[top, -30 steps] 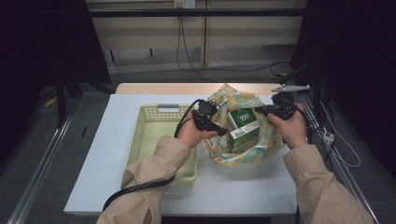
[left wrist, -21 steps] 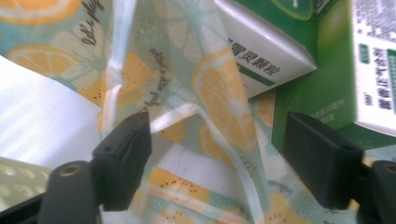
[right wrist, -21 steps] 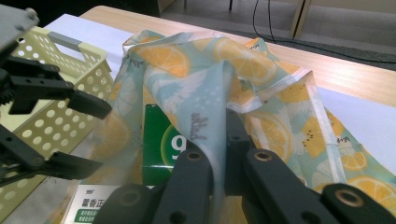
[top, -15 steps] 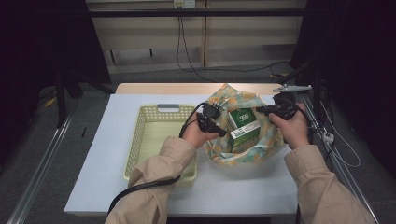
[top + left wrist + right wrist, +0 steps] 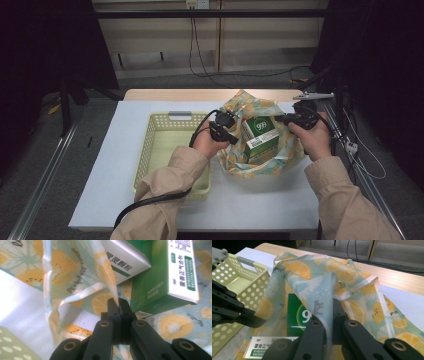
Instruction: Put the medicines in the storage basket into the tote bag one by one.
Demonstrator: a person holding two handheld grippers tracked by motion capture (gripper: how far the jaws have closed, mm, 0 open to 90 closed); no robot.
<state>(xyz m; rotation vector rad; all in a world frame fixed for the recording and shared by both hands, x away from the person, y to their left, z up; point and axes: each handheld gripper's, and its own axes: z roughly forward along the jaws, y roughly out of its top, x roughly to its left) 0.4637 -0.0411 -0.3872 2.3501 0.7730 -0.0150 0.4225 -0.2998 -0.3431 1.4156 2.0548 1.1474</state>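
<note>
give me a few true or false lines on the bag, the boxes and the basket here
1. The left gripper has its jaws shut on an edge of the fruit-print bag. True; they have just been closing onto it.
2. The green box lies in the yellow basket. False: it sits in the bag, to the right of the basket.
3. The right gripper pinches the bag's fabric. True.
4. The bag is plain white. False: it is pale blue with orange slices printed on it.
5. The basket holds a second box. False: no box shows in the basket; the white and green box lies in the bag.
</note>
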